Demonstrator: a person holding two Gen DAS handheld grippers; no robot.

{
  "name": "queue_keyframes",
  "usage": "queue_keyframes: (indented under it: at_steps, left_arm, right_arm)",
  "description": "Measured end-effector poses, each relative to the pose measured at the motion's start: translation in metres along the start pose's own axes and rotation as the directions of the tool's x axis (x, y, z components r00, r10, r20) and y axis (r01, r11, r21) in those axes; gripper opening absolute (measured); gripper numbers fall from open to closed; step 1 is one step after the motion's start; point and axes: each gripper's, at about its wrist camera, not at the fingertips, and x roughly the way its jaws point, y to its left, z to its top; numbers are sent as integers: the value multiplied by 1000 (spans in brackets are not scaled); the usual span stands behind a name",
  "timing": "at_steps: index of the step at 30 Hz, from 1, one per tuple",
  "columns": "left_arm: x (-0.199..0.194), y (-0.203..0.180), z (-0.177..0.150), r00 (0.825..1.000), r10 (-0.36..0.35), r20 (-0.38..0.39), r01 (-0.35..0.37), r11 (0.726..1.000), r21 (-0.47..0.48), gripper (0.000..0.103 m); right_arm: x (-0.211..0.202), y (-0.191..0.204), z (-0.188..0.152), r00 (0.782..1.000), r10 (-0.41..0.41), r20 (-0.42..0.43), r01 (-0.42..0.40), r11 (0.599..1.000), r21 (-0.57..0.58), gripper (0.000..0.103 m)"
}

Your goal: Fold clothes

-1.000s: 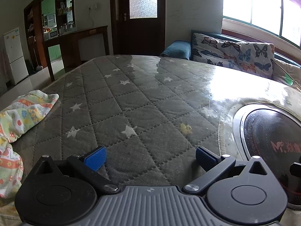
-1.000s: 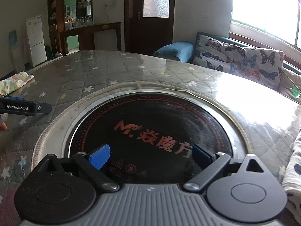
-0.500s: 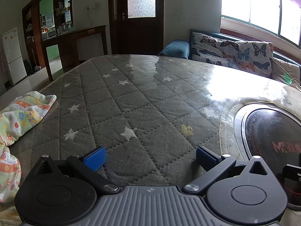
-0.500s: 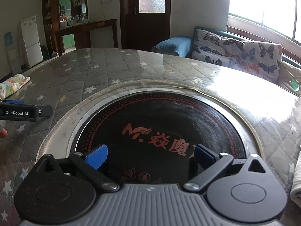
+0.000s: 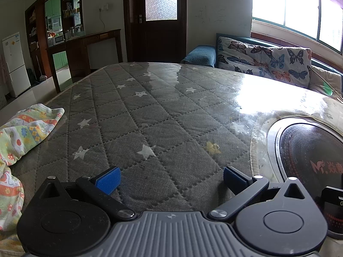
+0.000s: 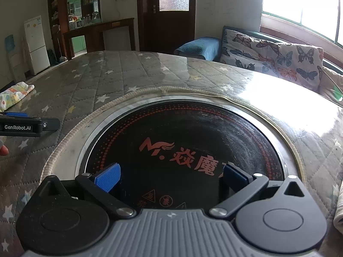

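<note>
Slightly more of the inset cooker plate (image 6: 182, 150) has been brought into the right wrist view since a second ago, and the left tongs (image 5: 170, 180) have been shifted a little, so that the patterned garment (image 5: 23, 132) is now seen further towards the left edge of the surface (image 5: 150, 107).

Both pairs of tongs are held wide apart with nothing between the blue pads. The left tongs are held over the grey quilted cover with white stars; the right tongs (image 6: 171, 177) are held over the black cooker plate with red lettering, which is sunk into the surface towards its right side.

The garment, pale green with orange and yellow prints, is lying crumpled at the left edge of the surface, well apart from both tongs. Its long axis is seen to run roughly from the near left corner towards the far side, with a rumpled corner pointed at the middle of the surface. From the right wrist it is seen only as a small bundle (image 6: 15, 95) at the far left, beyond the side of the left tongs (image 6: 27, 125).

A pale piece of cloth (image 6: 338, 209) at the right edge of the surface is shown by the right wrist view alone; its kind cannot be told. A butterfly-print cushion (image 5: 263, 60) is seen beyond the far edge.
</note>
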Motion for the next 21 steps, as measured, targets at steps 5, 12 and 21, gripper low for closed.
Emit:
queue_keyframes:
  at_steps: [5,12,21]
  left_arm:
    - [0,-2,-1,1000,0,1,0,1000,1,103]
    - [0,-2,-1,1000,0,1,0,1000,0,103]
    - [-1,-3,-1,1000,0,1,0,1000,-1,103]
  right_arm:
    - [-1,0,-2,1000,0,6,0,1000,1,103]
    - [0,0,-3,1000,0,10,0,1000,0,103]
    - [-1,-1,-3,1000,1,11,-1,1000,1,103]
